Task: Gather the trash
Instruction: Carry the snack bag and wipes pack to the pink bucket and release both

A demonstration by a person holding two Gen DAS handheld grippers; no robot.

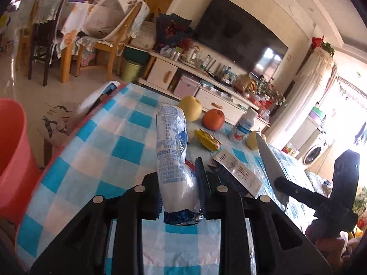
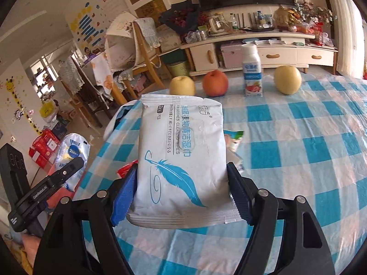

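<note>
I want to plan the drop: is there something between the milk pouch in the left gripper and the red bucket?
Nothing visible does. The left gripper holds the milk pouch above the table edge; the red bucket stands open beside it.

Three apples (image 2: 215, 83) and a yogurt bottle (image 2: 251, 71) on the blue-checked tablecloth (image 2: 298, 142), television (image 1: 238, 34) behind.

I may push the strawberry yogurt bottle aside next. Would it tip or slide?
The yogurt bottle stands upright, tall on a narrow base, so a high push would probably tip it. The wrinkled checked tablecloth could catch its base. Push low.
</note>
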